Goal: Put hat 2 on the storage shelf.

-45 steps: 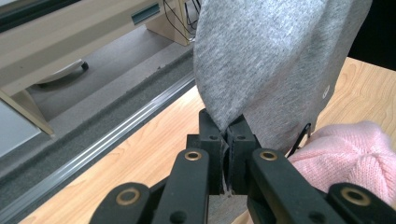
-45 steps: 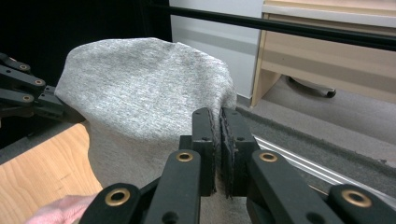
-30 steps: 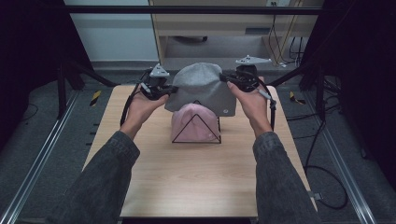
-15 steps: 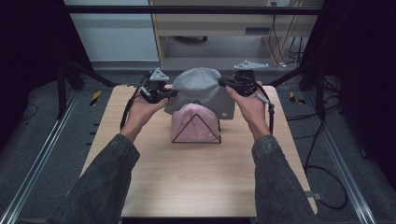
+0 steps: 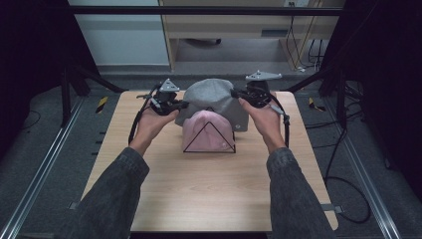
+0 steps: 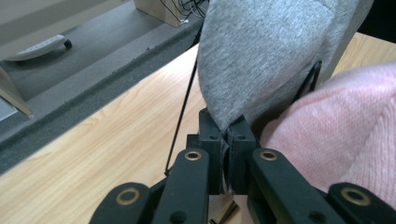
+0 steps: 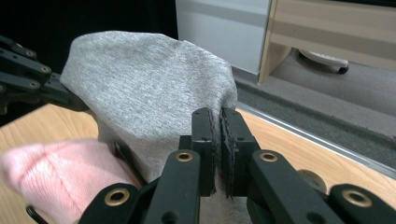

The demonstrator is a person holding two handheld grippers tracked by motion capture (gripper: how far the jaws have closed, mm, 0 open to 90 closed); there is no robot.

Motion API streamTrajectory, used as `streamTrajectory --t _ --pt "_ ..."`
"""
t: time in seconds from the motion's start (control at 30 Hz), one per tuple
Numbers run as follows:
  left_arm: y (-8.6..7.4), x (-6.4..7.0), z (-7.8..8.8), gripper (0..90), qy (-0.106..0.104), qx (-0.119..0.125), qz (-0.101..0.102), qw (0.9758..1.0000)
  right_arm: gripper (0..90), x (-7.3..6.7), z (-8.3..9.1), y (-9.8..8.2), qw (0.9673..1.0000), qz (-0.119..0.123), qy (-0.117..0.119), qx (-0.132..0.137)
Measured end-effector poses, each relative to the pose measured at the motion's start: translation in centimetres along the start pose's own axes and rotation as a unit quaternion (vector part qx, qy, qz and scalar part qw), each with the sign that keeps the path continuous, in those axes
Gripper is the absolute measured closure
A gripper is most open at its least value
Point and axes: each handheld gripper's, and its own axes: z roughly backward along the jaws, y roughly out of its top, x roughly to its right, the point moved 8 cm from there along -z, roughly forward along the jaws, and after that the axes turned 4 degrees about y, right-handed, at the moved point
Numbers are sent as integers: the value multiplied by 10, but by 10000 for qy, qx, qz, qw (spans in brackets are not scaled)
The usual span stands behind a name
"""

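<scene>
Grey knit beanie (stretched open) hangs over the pink beanie.

Light wooden table, black wire stand holding pink beanie

Table: light wood-grain top, rounded corners, standing on grey carpet.

Wire stand: black, triangular, at mid-table toward the far edge.

Pink hat: knitted, draped over the wire stand.

Metal rails: on the floor along the table's left and right edges.

Wooden cabinet: beyond the far edge.

Cables: black, on the floor to the right.
</scene>
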Motion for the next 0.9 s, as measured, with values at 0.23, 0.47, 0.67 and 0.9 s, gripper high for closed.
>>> streamTrajectory --t 0.23,0.47,0.67,0.9 --pt "-14 4 -5 872 -40 -83 48 9999 852 -2 -4 -16 9999 -35 12 -136" --pt "-31 5 -13 872 -34 -244 70 9997 852 -2 -11 -35 9994 -76 10 -345" --pt "-47 6 -19 838 -50 -527 124 9985 820 -5 -18 -47 9988 -96 75 -483" --pt "-50 6 -17 693 59 -494 229 9985 577 -5 -10 -51 9982 -165 -27 -584"
